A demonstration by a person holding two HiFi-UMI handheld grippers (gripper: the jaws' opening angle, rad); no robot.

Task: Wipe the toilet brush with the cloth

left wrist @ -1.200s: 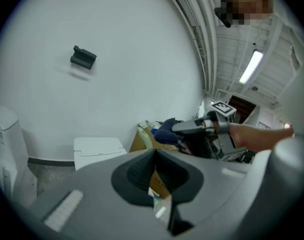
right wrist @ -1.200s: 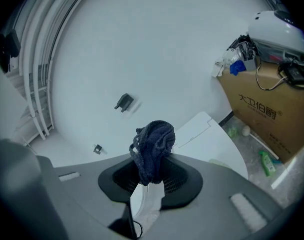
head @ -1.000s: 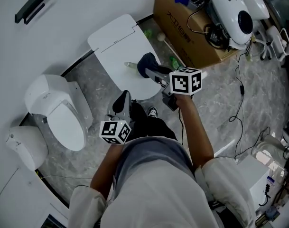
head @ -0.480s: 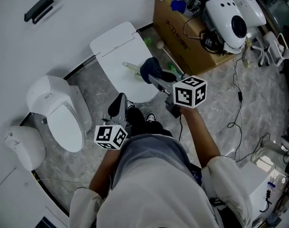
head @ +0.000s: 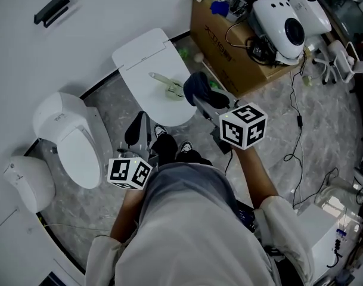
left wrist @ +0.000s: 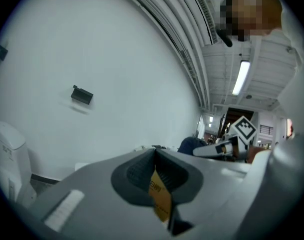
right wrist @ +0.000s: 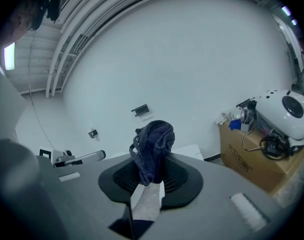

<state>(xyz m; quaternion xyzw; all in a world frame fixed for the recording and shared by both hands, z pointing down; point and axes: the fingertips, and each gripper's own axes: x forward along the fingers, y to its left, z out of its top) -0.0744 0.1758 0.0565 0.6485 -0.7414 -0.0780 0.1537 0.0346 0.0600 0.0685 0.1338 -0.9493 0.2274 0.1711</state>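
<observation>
— Jaws first. How does the left gripper [left wrist: 154, 156] stand?
— Fully closed, pad against pad, with nothing between them. It is held low, pointing forward.

— And the right gripper [right wrist: 151, 171]?
— Clamped on the cloth [right wrist: 152, 144], a dark blue knitted one. The cloth bunches up above the jaw tips, and a pale strip of it hangs down between the pads. This gripper is raised and reaches further forward than the left one.

— Location of the toilet brush [head: 167, 83]?
— Just past the right gripper's tips and slightly to their left. It lies flat on the closed white toilet lid [head: 142, 58]. It is pale green, with its handle pointing away from the grippers. The cloth sits just beside its near end; contact between them cannot be confirmed.

— Anything beyond that?
— To the left gripper's left stands a second white toilet [head: 74, 136]. Ahead and right of the right gripper stands a cardboard box [head: 229, 46] holding cables. Farthest off, a small black fitting [left wrist: 82, 95] is fixed to the white wall.
</observation>
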